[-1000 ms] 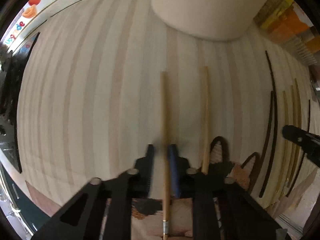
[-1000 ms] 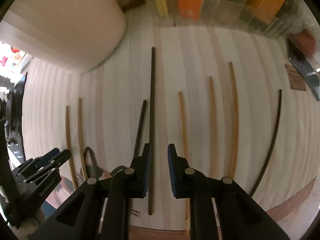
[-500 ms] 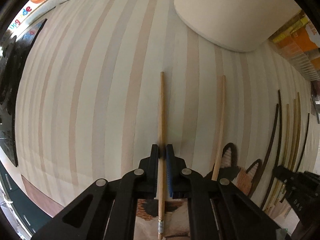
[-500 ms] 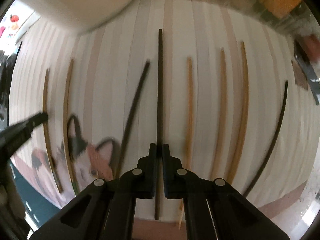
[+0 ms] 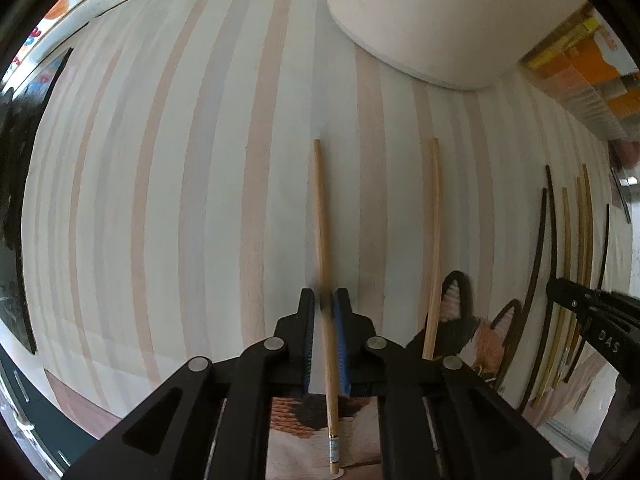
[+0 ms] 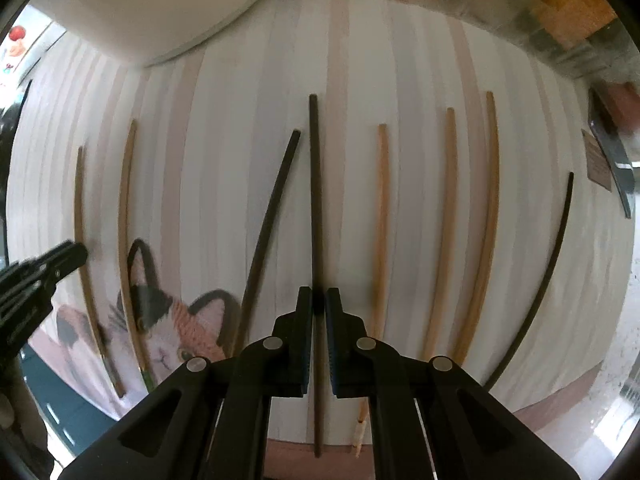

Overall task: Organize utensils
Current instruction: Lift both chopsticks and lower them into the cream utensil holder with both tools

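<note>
Over the striped mat (image 5: 160, 200), left gripper (image 5: 325, 308) pinching a light wooden chopstick (image 5: 322, 220), right gripper (image 6: 318, 300) clamped on a dark chopstick (image 6: 315, 192), other chopsticks alongside.

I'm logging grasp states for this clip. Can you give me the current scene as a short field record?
surface: striped placemat with a cat print
left gripper: shut on light wooden chopstick
right gripper: shut on dark chopstick
loose beside left: one wooden chopstick
loose beside right: another dark chopstick, several wooden chopsticks
container: white tub at the mat's far edge
</note>
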